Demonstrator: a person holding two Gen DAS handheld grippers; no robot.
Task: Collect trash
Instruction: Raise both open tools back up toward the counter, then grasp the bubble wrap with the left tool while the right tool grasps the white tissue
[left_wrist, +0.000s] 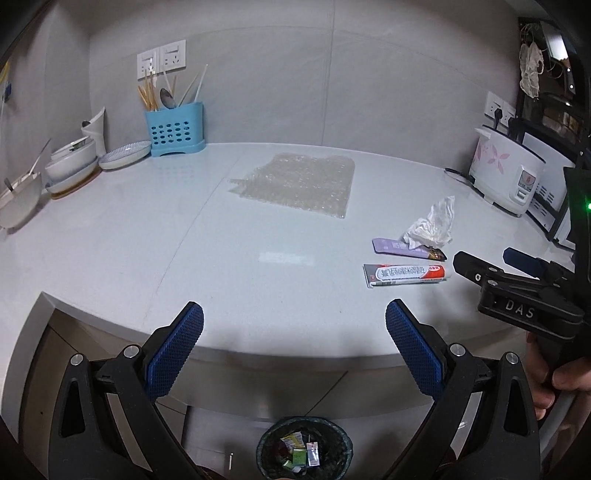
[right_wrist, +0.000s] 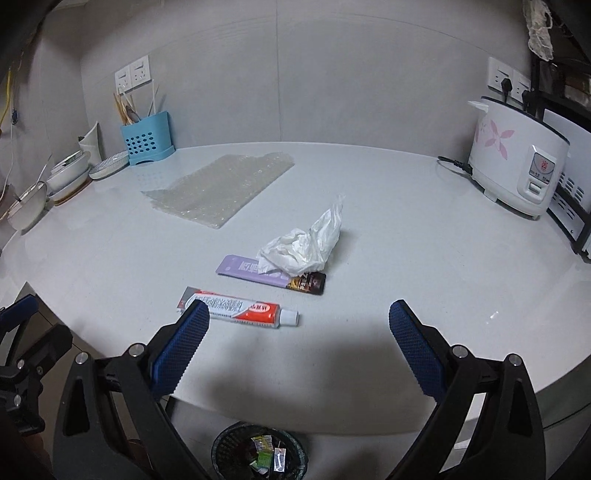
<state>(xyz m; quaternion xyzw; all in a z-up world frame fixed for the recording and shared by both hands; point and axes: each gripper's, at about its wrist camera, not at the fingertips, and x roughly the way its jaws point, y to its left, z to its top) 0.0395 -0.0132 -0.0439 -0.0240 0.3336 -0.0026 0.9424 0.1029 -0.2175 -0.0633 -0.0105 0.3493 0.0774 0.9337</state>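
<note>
Gaping empty, the left gripper (left_wrist: 294, 317) and right gripper (right_wrist: 298, 317) differ: only the left view shows a hand (left_wrist: 554, 373).

Black tongs (left_wrist: 294, 314), blue textured pads (left_wrist: 177, 354), silver screws; "DAS" marking on right tongs (left_wrist: 487, 264).

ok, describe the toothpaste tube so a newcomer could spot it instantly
On the white counter, find the crumpled tissue near its middle. The toothpaste tube lies nearest the front edge, just before the purple wrapper: the only item with a red band and white cap.
</note>
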